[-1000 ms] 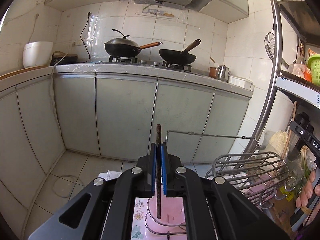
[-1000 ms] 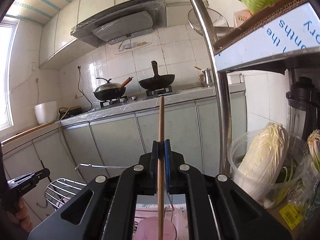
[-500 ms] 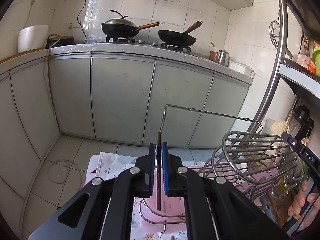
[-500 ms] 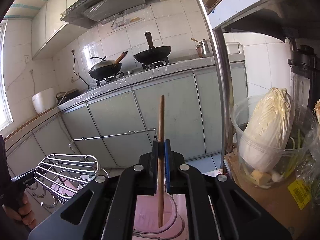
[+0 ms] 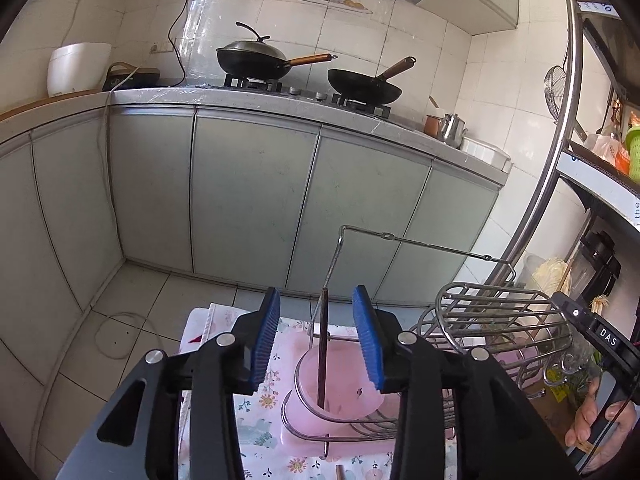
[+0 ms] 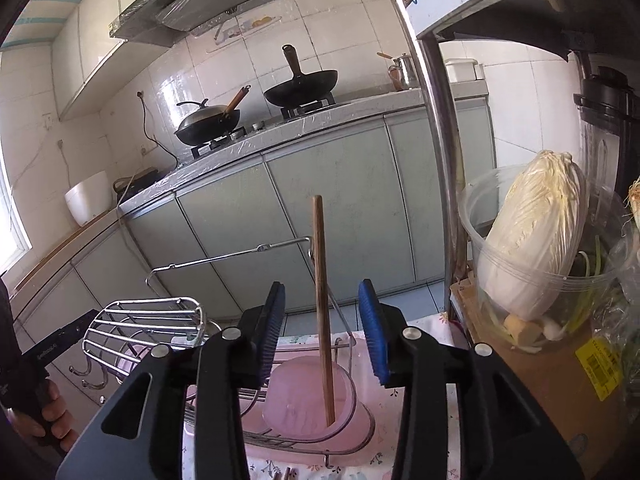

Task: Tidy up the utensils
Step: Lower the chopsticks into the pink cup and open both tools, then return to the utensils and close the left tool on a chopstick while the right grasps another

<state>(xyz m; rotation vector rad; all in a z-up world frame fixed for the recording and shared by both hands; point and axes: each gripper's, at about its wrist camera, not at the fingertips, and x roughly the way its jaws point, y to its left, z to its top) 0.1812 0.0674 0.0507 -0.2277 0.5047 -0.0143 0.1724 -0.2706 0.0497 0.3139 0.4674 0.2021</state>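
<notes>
Risk in the left wrist view sits with the dark chopstick [image 5: 322, 344]. The left gripper [image 5: 316, 340] has its jaws opening, the stick stands between the blue pads [image 5: 264, 340] with clear gaps on both sides, nothing pressing it. Its lower end is down inside the pink cup [image 5: 340, 392] held by the wire rack [image 5: 500, 320] on the floral cloth [image 5: 224, 360]. The stick leans only on the cup wall, so a pad brushing it on the pull-back could tip it out or rock the light cup. The rack's wire handle [image 5: 420, 240] runs just behind the stick; lifting straight up could snag it. Another stick end [image 5: 340, 472] lies on the cloth at the bottom edge, partly hidden by the gripper. The person's hand [image 5: 600, 428] on the other gripper's body shows at far right.

Right wrist view: the right gripper [image 6: 324, 336] is also opening, with a lighter wooden chopstick [image 6: 322, 304] between its pads and touched by neither. This stick is tilted, tip resting in the same pink cup [image 6: 304, 392], upper part close to the wire handle [image 6: 224, 256]. It stands tall above the rim, so it is judged top-heavy: a nudge from either finger, or a bump to the rack, may topple it onto the cloth. Both grippers crowd one cup, so a collision between them on withdrawal is likely if both back out at once. The tub with the cabbage [image 6: 532, 232] is near on the right; a wide swing that way could knock it.
</notes>
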